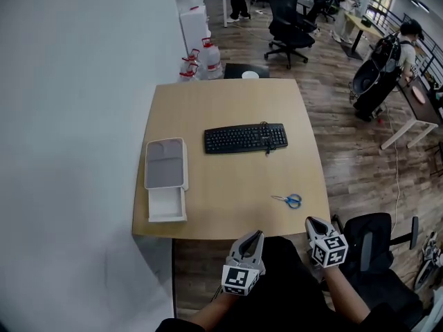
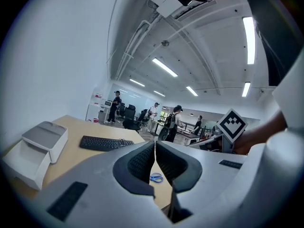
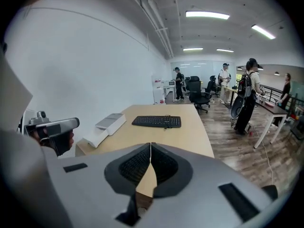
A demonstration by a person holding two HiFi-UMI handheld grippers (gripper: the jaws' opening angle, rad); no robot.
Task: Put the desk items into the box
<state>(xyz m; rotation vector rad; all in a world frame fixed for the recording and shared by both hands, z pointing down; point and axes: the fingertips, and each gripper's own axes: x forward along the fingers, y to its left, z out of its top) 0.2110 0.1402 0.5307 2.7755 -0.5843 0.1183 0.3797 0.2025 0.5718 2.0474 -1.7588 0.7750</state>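
On the wooden desk (image 1: 228,109) lie a black keyboard (image 1: 246,138) in the middle and blue-handled scissors (image 1: 288,200) near the front right. At the desk's left edge an open white box (image 1: 167,218) sits with its grey lid (image 1: 166,163) just behind it. Both grippers hover off the desk's front edge, over the person's lap. My left gripper (image 1: 252,239) is shut and empty, and my right gripper (image 1: 313,223) is shut and empty too. In the left gripper view the scissors (image 2: 156,177) show just past the closed jaws. The right gripper view looks along the desk to the keyboard (image 3: 156,121) and the box (image 3: 97,137).
A white wall runs along the desk's left side. A black office chair (image 1: 377,241) stands at the right of the person. Water bottles (image 1: 201,61) and another chair (image 1: 287,26) stand beyond the desk's far edge, with people further back.
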